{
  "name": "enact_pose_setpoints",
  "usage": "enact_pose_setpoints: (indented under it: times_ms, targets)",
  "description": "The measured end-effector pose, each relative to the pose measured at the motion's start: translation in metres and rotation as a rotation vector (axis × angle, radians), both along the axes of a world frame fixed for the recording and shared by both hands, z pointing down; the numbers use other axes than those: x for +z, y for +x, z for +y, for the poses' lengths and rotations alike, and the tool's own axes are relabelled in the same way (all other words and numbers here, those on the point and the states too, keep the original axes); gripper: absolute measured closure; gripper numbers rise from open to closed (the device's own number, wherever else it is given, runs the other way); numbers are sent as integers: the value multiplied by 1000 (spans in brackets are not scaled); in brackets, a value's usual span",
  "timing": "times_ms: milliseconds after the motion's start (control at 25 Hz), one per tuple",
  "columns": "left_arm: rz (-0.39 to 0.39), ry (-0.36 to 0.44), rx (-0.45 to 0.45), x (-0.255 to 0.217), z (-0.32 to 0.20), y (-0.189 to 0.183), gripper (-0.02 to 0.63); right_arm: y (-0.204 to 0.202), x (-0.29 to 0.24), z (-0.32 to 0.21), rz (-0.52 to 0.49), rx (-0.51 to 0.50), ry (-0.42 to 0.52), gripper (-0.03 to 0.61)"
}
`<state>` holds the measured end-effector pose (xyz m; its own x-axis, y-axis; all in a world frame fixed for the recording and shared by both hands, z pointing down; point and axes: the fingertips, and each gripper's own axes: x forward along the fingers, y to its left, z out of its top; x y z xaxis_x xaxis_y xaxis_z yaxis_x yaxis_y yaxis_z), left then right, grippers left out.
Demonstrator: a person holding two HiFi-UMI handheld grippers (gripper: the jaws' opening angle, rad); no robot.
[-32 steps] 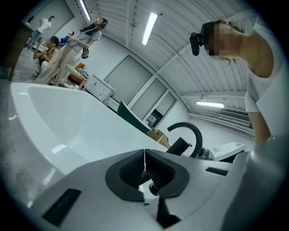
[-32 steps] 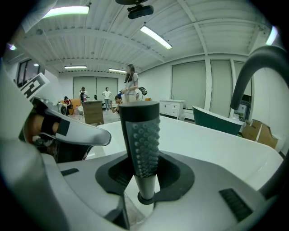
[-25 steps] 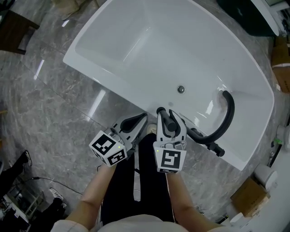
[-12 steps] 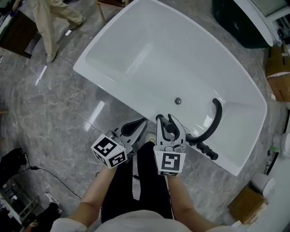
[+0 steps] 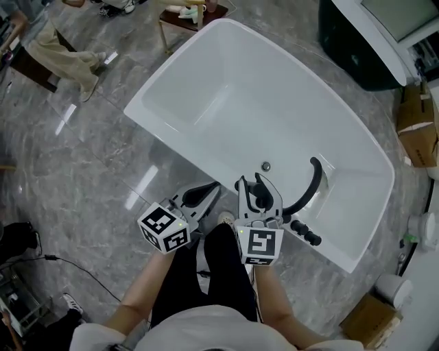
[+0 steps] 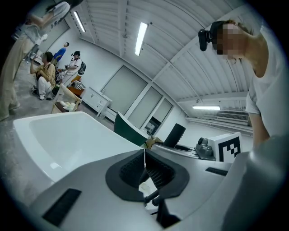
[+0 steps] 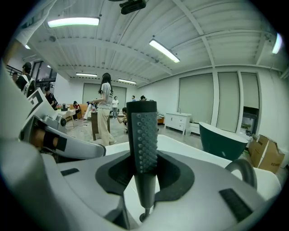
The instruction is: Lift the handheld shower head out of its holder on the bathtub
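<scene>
The black stick-shaped shower head [image 7: 142, 135] stands upright between the pads of my right gripper [image 7: 143, 173], which is shut on it, nozzle dots facing the camera. In the head view my right gripper [image 5: 255, 184] holds the shower head [image 5: 260, 197] above the near rim of the white bathtub [image 5: 206, 103], left of the black curved faucet spout [image 5: 310, 179]. My left gripper [image 5: 209, 189] hangs beside it over the floor. Its jaws meet in the left gripper view [image 6: 144, 159] with nothing held.
Black tap knobs [image 5: 305, 234] sit on the tub's near rim. A dark green tub [image 5: 357, 48] and cardboard boxes [image 5: 415, 134] stand at the right. A small table [image 5: 184, 17] and a walking person [image 5: 62, 48] are beyond the tub. Cables [image 5: 41, 264] lie at the left.
Both grippers have risen, the right one with the shower head in it, so the tub and faucet look smaller and farther below. A person has walked across the top left.
</scene>
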<state>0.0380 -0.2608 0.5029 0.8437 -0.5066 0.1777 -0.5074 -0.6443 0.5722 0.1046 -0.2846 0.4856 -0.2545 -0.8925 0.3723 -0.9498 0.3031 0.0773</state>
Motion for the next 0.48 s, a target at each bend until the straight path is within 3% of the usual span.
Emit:
enact_pose_setpoints:
  times_ms: [480]
  targets:
    - [15, 86, -32, -70, 6, -15, 601, -11, -87, 9, 4, -60, 76, 449]
